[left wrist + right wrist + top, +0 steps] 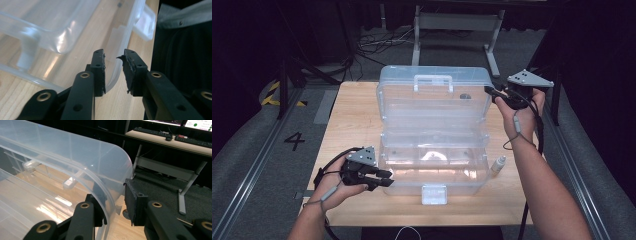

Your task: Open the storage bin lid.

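Right, clear box (434, 150) sits mid-frame on the desk (347, 130), lid (434, 95) up. Right gripper (492, 91) straddles the lid's right edge, pads not pressing. Left gripper (387, 179), lower left, spread around the base corner, no grip. Brace base, lower lid slowly.

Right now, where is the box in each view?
High view: box, lid open, mid-table.
Left gripper view: base corner, upper left, rim between the jaws.
Right gripper view: lid edge, left half, between the jaws.
Shared landmark: wooden table under it.
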The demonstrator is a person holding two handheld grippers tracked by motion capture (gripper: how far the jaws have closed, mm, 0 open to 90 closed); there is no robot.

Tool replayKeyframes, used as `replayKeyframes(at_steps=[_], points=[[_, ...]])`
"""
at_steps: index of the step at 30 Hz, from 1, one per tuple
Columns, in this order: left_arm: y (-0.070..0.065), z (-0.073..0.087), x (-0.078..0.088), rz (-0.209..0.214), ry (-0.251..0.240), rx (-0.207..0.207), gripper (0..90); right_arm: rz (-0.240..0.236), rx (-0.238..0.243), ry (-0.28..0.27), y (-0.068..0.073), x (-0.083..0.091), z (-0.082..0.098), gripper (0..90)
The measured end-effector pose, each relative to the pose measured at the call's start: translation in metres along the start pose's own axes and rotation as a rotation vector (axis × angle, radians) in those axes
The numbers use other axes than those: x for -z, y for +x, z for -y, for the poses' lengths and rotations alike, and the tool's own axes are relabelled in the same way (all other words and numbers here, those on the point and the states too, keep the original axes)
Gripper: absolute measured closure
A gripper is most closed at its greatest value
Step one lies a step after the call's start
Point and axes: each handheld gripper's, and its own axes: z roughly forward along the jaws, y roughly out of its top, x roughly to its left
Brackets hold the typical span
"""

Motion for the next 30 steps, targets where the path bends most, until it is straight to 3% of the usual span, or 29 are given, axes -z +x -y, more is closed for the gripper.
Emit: replayKeyframes(at_steps=[4,9,16,30], points=[[-0.001,-0.001,-0.009,0.009,0.031,-0.020,65.6,0.000,-0.003,0.001,0.000,-0.001,0.000,70.6],[0.001,-0.001,-0.019,-0.003,0.081,-0.034,67.6,-0.002,-0.008,0.001,-0.001,-0.002,0.000,70.7],[-0.001,-0.003,-0.027,0.026,0.079,-0.057,78.3,0.001,-0.007,0.002,-0.001,-0.002,0.000,71.1],[0.000,-0.002,-0.027,0.028,0.075,-0.064,79.0,0.015,-0.018,-0.008,-0.002,-0.008,0.000,72.8]])
